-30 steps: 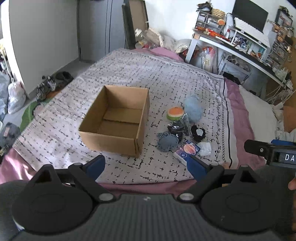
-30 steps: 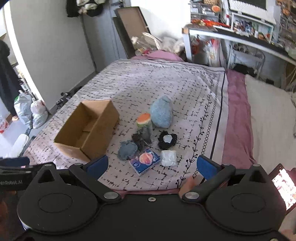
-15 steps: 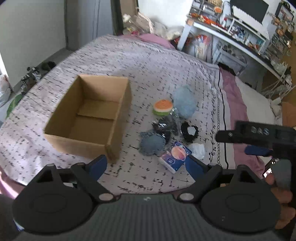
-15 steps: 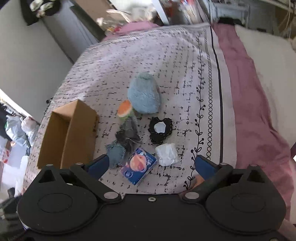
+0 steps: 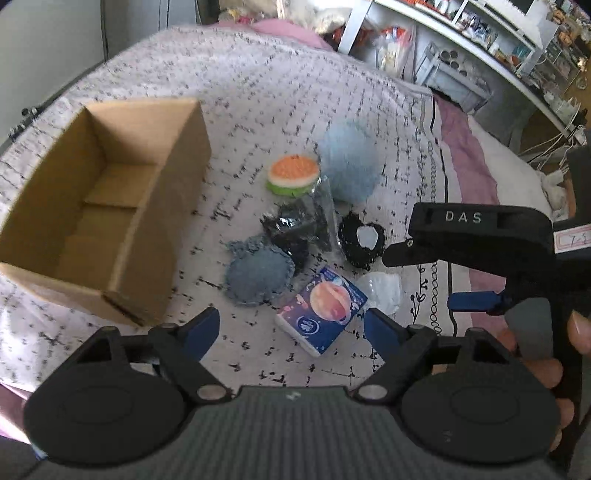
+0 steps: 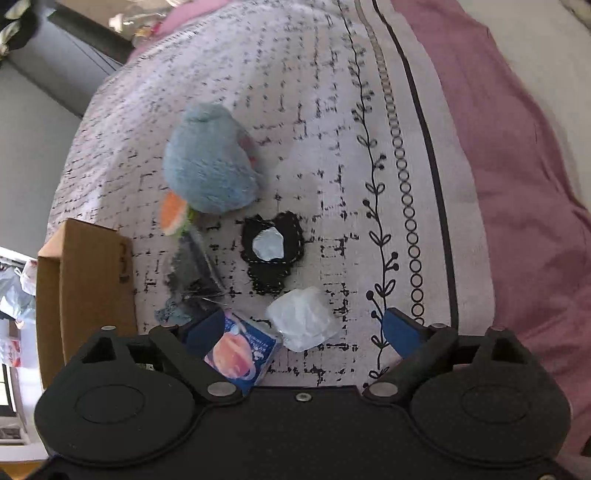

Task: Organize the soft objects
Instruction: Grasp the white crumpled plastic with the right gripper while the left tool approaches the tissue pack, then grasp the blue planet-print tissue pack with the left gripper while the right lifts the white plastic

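Observation:
An open, empty cardboard box (image 5: 110, 206) sits on the patterned bedspread, left of a cluster of soft things: a blue plush (image 5: 347, 162), an orange-and-green round piece (image 5: 293, 175), a dark bagged item (image 5: 295, 229), a blue-grey round pad (image 5: 258, 277), a black crocheted piece (image 5: 360, 240), a tissue pack (image 5: 321, 308) and a white wad (image 5: 382, 290). My left gripper (image 5: 291, 325) is open above the tissue pack. My right gripper (image 6: 303, 328) is open over the white wad (image 6: 301, 323), with the tissue pack (image 6: 240, 350) by its left finger. The plush (image 6: 210, 166) lies beyond.
The right gripper's body (image 5: 480, 236) and the hand holding it fill the right of the left wrist view. A pink blanket (image 6: 517, 147) covers the bed's right side. A white desk with shelves (image 5: 461, 33) stands beyond the bed. The box (image 6: 85, 288) shows at left.
Both grippers have moved forward and down toward the cluster of soft things. The right gripper has come in over the white wad. Both stay open.

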